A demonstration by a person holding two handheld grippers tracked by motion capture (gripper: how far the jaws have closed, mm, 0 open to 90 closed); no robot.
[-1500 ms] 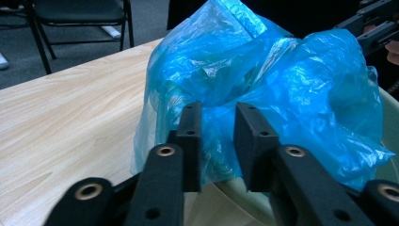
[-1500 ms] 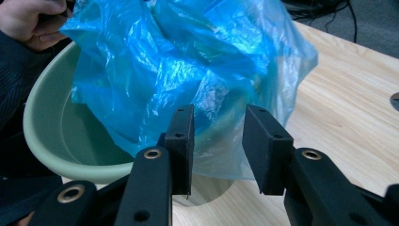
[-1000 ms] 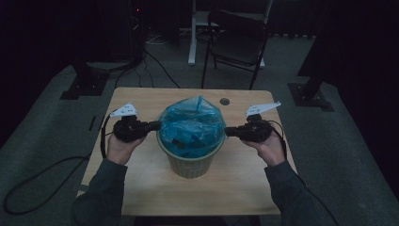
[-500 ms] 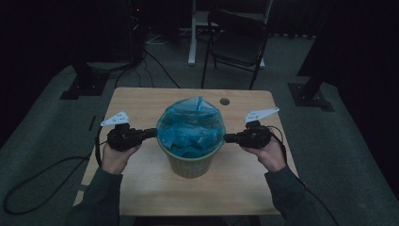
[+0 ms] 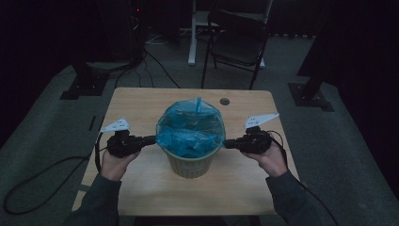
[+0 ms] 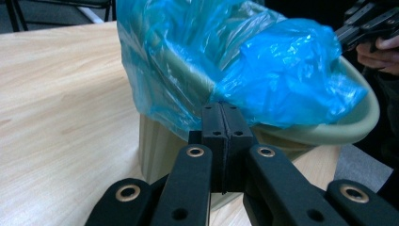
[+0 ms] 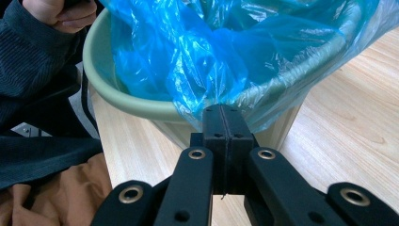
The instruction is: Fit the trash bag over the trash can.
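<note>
Pale wooden square table [image 5: 141, 188], seen from above against a dark floor. At its middle, upright: ribbed pale green plastic waste bin [image 5: 190, 165], lined with thin crinkled blue plastic bag [image 5: 190, 127]. Bag film draped over the bin's rim, hanging down outside on both flanks, bunched loosely inside. Behind the table, well apart: black folding metal chair [image 5: 237, 40]. Near the table's far edge, a small round cable hole [image 5: 224, 101]. At the bin's left flank, black two-jaw left gripper [image 5: 151, 139], level, tips at the rim; jaws pressed together, pinching the bag's edge just below the rim, plain in the left gripper view [image 6: 221, 123]. At the bin's right flank, black two-jaw right gripper [image 5: 227, 143], likewise level, jaws closed tight on a fold of blue film at the rim [image 7: 222, 123]. Both sleeved forearms entering from below.
</note>
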